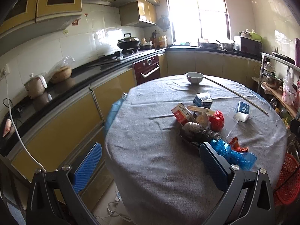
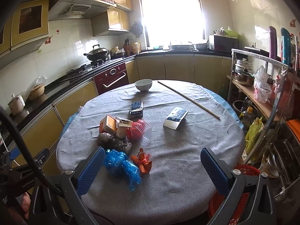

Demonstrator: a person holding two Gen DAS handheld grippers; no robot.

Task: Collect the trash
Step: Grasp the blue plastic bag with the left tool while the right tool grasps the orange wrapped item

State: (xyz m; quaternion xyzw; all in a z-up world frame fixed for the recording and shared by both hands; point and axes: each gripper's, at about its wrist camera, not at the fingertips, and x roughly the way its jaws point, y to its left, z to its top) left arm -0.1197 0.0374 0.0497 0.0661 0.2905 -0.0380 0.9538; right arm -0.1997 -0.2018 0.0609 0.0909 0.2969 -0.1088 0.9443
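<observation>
Both sets of fingers stand wide and hold nothing: the left gripper [image 1: 150, 161] and right gripper [image 2: 152, 166] hover at the near edge of the tabletop [image 2: 178, 178]. The blue bag [image 2: 122, 166], orange wrapper [image 2: 142, 162] and boxes [image 2: 109, 124] lie uncollected, so nothing looks done.

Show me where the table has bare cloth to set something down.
Bare cloth lies along the near edge between the right gripper fingers, and right of the blue bag up to the white packet. It is crowded around the orange box and red wrapper.
</observation>
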